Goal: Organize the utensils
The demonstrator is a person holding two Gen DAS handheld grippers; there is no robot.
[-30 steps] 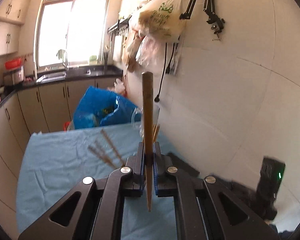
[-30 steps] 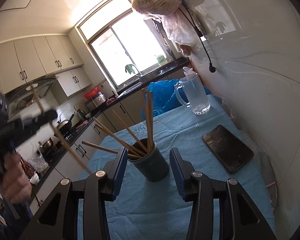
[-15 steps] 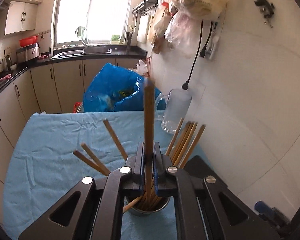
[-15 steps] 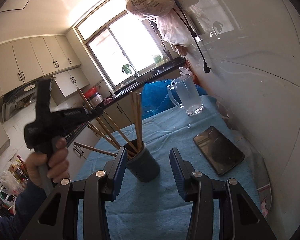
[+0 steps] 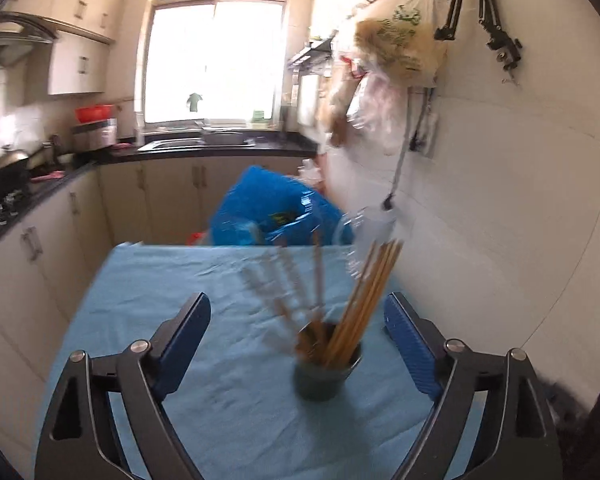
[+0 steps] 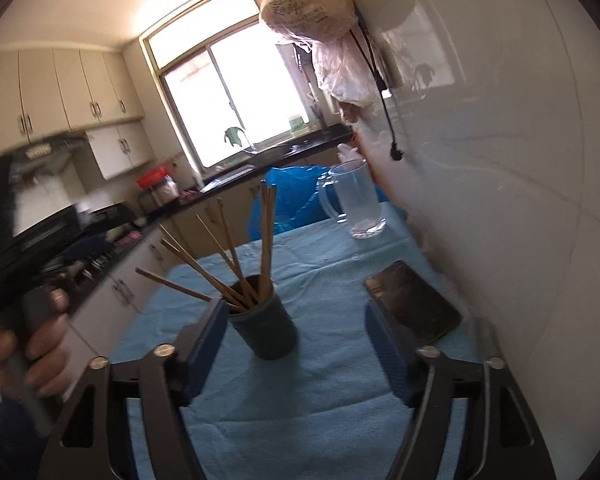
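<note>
Left gripper (image 5: pixel 296 344): jaws opening, spread wide, nothing pinched; the holder sits beyond and between its pads, untouched.
Chopsticks (image 6: pixel 236 264): wooden, standing in the holder, long axes upward; some fan out to the left, a tight bundle stands nearly upright.
Holder (image 6: pixel 266 330): dark cup on the blue tablecloth (image 6: pixel 320 420), about mid-table.
Right gripper (image 6: pixel 296 344): jaws opening, empty; the holder lies just ahead, near its left pad.
Nearer hand: judged the right.
</note>
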